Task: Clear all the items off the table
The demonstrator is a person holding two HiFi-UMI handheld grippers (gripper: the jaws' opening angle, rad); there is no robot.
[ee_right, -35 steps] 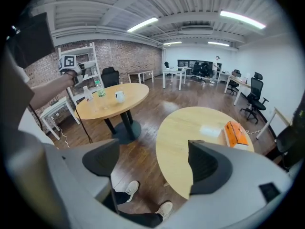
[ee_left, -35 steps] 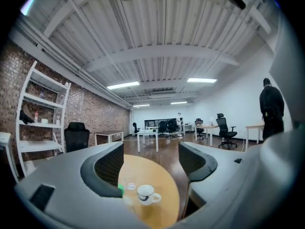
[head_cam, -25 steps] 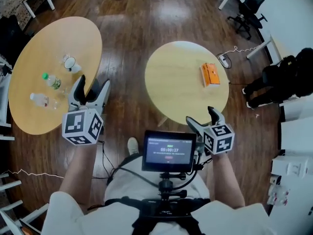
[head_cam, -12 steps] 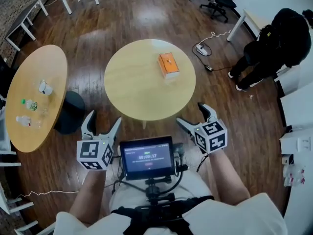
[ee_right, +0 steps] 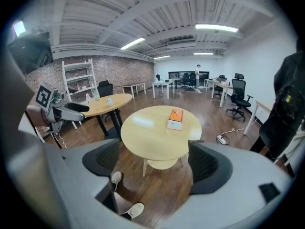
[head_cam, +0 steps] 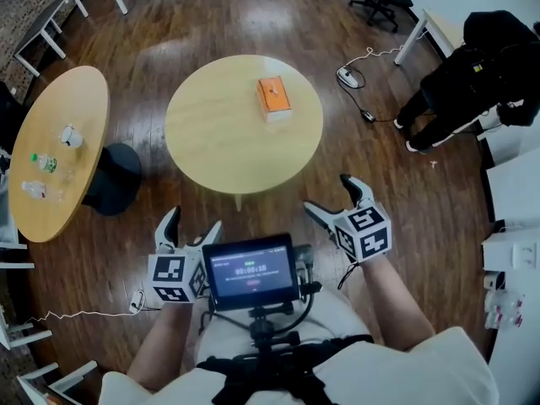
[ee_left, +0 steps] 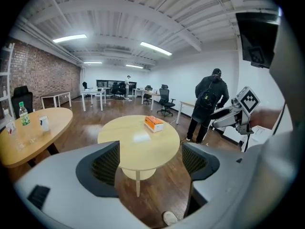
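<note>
An orange tissue box (head_cam: 272,98) lies on the far side of the round wooden table (head_cam: 211,142); it also shows as the orange box (ee_left: 154,123) in the left gripper view and the orange box (ee_right: 175,119) in the right gripper view. My left gripper (head_cam: 192,224) hangs low near the table's front edge, open; its jaws have just been opening, with nothing between them. My right gripper (head_cam: 329,194) is open and empty, short of the table. Both point at the round table. A second wooden table (head_cam: 80,99) at the left carries a white cup (head_cam: 69,136) and two bottles (head_cam: 38,175).
A person in black (head_cam: 472,66) stands at the right by white desks. A power strip with its cable (head_cam: 348,78) lies on the wooden floor beyond the table. A black round stool (head_cam: 114,180) sits between the tables. A screen (head_cam: 251,268) rides on my chest rig.
The view swung from the left table to the round table. My left gripper dropped back from the left table toward my body and its jaws spread wider. The right gripper shifted little.
</note>
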